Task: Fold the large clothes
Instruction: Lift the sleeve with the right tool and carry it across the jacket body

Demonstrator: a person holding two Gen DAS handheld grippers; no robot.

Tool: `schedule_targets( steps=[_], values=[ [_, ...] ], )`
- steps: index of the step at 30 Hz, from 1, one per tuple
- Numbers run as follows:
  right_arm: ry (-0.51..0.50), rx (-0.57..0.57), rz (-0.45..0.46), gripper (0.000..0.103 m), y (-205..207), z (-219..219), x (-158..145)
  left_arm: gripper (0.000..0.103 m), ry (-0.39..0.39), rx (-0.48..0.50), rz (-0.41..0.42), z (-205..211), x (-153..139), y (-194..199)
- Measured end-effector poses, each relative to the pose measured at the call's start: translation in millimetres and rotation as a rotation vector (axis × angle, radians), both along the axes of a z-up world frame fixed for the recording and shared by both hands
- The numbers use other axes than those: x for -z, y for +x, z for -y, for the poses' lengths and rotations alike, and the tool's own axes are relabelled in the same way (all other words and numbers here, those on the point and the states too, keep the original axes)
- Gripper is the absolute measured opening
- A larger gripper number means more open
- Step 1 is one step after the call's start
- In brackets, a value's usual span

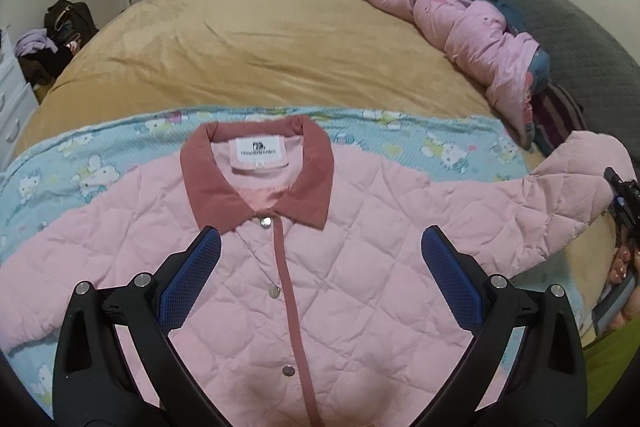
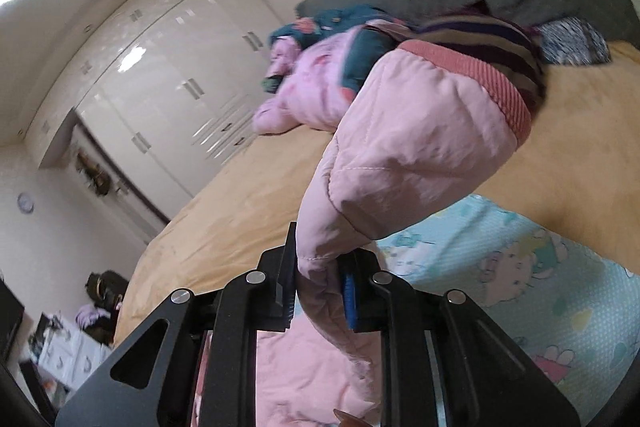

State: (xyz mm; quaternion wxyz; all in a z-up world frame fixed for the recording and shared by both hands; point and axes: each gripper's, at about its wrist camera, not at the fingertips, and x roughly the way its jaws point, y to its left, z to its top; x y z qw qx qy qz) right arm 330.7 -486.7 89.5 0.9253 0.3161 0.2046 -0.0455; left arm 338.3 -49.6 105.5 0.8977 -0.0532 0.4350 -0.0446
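jacket [image 1: 340, 247]: spread front-up on cartoon blanket [image 1: 80, 163] atop bed [image 1: 260, 39], laid flat for folding | right gripper [image 2: 320, 291]: pinched onto sleeve [image 2: 416, 131], raised clear, likely for folding inward | left gripper [image 1: 320, 275]: spread wide, empty, above chest

The left wrist view looked steeply down, close over the jacket [image 1: 320, 247]; the right, rolled, faced nearer level. Both shared the bed [image 1: 260, 47] and wardrobe [image 2: 168, 75].

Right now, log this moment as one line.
step: sleeve fold | right gripper: shut on sleeve, lifted | left gripper: open above jacket | jacket: flat, snapped
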Motion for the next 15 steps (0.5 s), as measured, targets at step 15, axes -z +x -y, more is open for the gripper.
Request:
schedule_targets(
  steps=[15],
  values=[
    [-0.175,-0.211,0.109,0.017,-1.0,-116.4,-64.7,0.094,-0.183,0.013,0.018,-57.0,-20.9,-12.9]
  ],
)
